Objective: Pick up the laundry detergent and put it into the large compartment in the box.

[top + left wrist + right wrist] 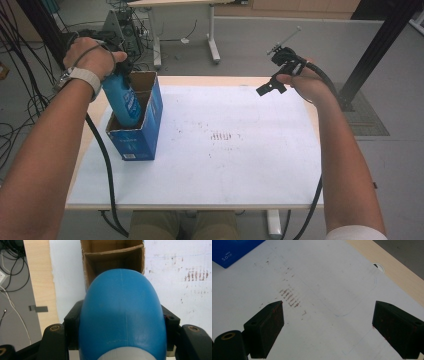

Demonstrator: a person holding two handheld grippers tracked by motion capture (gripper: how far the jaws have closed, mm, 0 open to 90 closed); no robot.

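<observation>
A blue bottle (122, 100) stands tilted in the near compartment of a blue cardboard box (142, 135) at the table's left. Its lower part is inside the box. My left gripper (121, 70) is shut on the bottle's upper end. In the left gripper view the bottle's rounded blue body (120, 295) sits between the two black jaws of the left gripper (121, 322), with the box's brown divided inside (112, 260) beyond it. My right gripper (272, 85) is held above the table's far right, open and holding nothing. The right gripper (332, 325) looks down on bare white tabletop.
The white table (225, 170) has faint brown smudges (222, 136) near its middle. A corner of the blue box (234, 250) shows at the upper left of the right gripper view. Beyond the table are desk legs (214, 47), cables and equipment (122, 30) on the floor.
</observation>
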